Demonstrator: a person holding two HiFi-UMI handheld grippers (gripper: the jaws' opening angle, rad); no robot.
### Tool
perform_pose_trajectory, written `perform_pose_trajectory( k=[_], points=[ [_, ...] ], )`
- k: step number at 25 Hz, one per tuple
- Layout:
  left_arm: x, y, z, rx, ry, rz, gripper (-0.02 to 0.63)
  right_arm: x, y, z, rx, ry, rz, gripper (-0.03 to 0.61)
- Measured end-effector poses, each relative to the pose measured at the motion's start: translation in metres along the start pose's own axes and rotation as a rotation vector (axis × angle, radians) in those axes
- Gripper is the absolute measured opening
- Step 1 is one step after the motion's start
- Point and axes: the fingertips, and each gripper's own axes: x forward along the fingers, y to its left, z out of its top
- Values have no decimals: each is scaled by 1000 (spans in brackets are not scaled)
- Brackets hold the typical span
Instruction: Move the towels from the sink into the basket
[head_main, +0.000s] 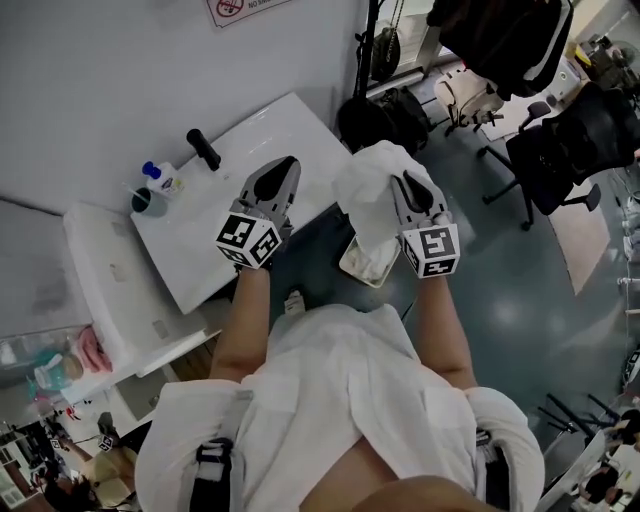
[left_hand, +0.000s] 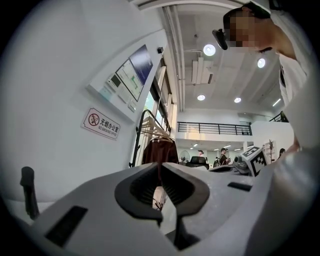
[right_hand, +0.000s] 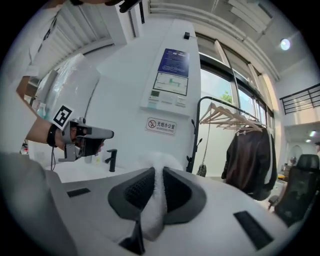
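R gripper (right_hand: 157, 172) pinches towel (head_main: 368, 190); L gripper (left_hand: 161, 167) closed, empty. Best: centre over basket (head_main: 358, 268), then let go.

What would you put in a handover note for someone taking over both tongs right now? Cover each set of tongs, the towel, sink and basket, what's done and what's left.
Left tongs: shut and empty, held by the sink edge.
Right tongs: shut on a white towel, held in the air beside the sink.
Basket: on the floor under the towel, mostly hidden by it.
Done: this towel is out of the sink.
Left: lower it into the basket and release it. I can't tell whether more towels lie in the sink.
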Motion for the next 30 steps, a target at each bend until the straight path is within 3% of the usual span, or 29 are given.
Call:
perform_pose_trajectory(
  k=[8, 22, 30],
  points=[
    [36, -45, -24, -41, 5, -28, 26, -45, -59, -58, 71, 95, -79, 66],
    [45, -78, -63, -80, 51, -34, 27, -59, -78, -188, 207, 369, -77, 66],
    [41, -69, -70, -74, 73, -12, 26, -47, -87, -214, 284, 421, -120, 52]
  ],
)
